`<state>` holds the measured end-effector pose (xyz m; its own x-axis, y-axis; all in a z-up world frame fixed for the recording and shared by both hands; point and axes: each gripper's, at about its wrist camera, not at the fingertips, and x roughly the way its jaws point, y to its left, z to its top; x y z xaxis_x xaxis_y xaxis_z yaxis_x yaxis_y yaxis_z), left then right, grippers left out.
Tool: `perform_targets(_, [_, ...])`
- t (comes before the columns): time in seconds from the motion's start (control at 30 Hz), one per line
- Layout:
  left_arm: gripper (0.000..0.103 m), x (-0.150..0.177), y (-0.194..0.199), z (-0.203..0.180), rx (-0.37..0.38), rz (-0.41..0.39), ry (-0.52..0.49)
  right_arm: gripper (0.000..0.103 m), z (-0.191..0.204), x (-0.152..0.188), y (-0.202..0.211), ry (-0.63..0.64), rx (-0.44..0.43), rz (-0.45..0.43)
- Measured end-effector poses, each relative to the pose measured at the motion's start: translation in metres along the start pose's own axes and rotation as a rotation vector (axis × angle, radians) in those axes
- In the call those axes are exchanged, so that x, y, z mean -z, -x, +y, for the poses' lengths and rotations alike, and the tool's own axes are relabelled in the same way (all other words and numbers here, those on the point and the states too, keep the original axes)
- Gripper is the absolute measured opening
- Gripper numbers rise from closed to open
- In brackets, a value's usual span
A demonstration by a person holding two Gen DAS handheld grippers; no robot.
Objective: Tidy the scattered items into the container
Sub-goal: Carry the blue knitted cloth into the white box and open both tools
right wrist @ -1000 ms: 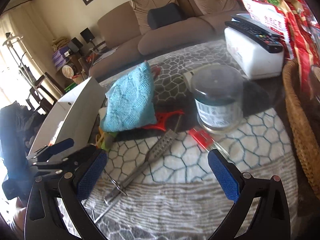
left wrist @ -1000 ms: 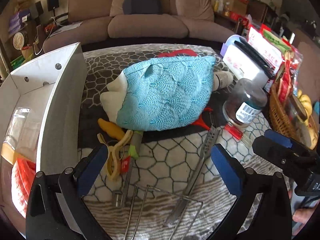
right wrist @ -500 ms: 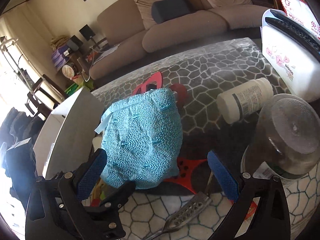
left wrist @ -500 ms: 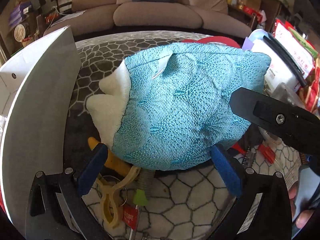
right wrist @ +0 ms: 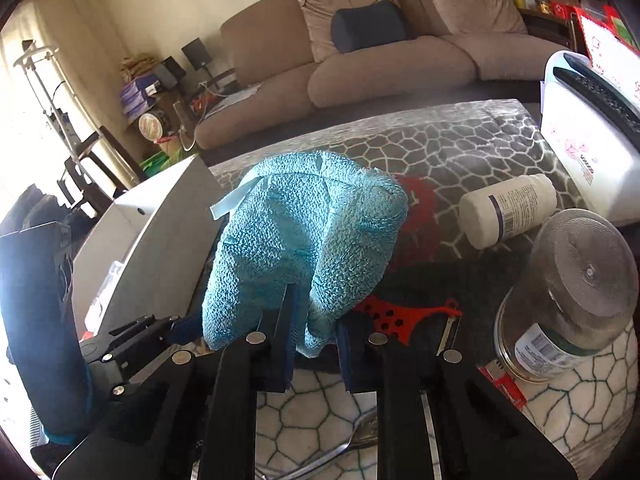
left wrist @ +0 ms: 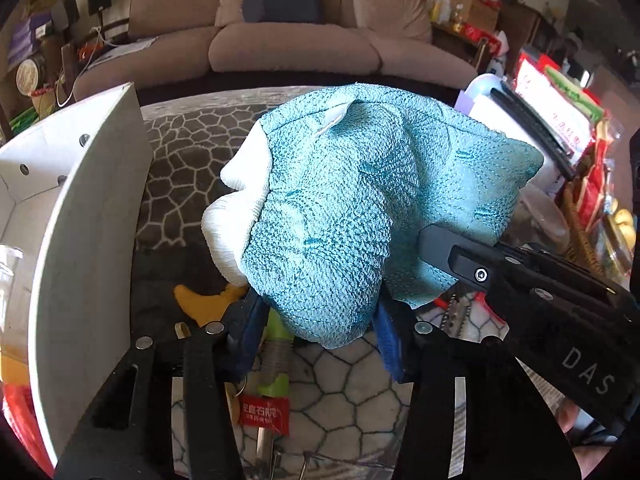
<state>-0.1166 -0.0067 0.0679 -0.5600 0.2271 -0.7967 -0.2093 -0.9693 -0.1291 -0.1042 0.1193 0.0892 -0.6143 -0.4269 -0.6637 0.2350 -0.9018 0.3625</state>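
Two claws pinching blue plush, "DAS" on right claw

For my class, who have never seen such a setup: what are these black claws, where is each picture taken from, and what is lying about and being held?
There is no robot here. A person holds a two-fingered claw in each hand, and each claw carries a wide-angle camera looking forward along its fingers.

The left claw fills one picture's lower edge, and the right claw the other's. Both have just been closing and now pinch the blue plush toy from two sides.

On the patterned cloth lie a white pill bottle on its side, a glass jar, a red tool and a yellow clip. The white container stands on the left claw's side.
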Motion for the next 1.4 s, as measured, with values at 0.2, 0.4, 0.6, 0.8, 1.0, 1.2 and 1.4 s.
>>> perform_targets(0.2, [0.046, -0.001, 0.058, 0.001, 0.014, -0.042, 0.013, 0.017, 0.026, -0.004, 0.045, 0.036, 0.001, -0.027])
perform_targets(0.4, [0.047, 0.002, 0.121, 0.019, 0.013, -0.089, 0.04, 0.017, 0.075, -0.009, 0.088, 0.102, -0.005, -0.053])
perform_targets(0.6, [0.047, 0.015, 0.172, 0.055, -0.004, -0.123, 0.08, 0.017, 0.133, -0.005, 0.109, 0.147, -0.026, -0.07])
perform_targets(0.8, [0.047, 0.029, 0.206, 0.114, -0.028, -0.144, 0.125, 0.017, 0.191, 0.003, 0.103, 0.187, -0.056, -0.061])
perform_targets(1.0, [0.048, 0.035, 0.218, 0.177, -0.075, -0.143, 0.154, 0.017, 0.251, 0.006, 0.071, 0.22, -0.097, -0.036])
perform_targets(1.2, [0.048, 0.021, 0.205, 0.235, -0.129, -0.137, 0.161, 0.017, 0.295, -0.001, 0.022, 0.245, -0.126, -0.014])
perform_targets(1.4, [0.049, -0.007, 0.162, 0.282, -0.164, -0.118, 0.157, 0.017, 0.318, -0.026, -0.041, 0.257, -0.116, 0.007])
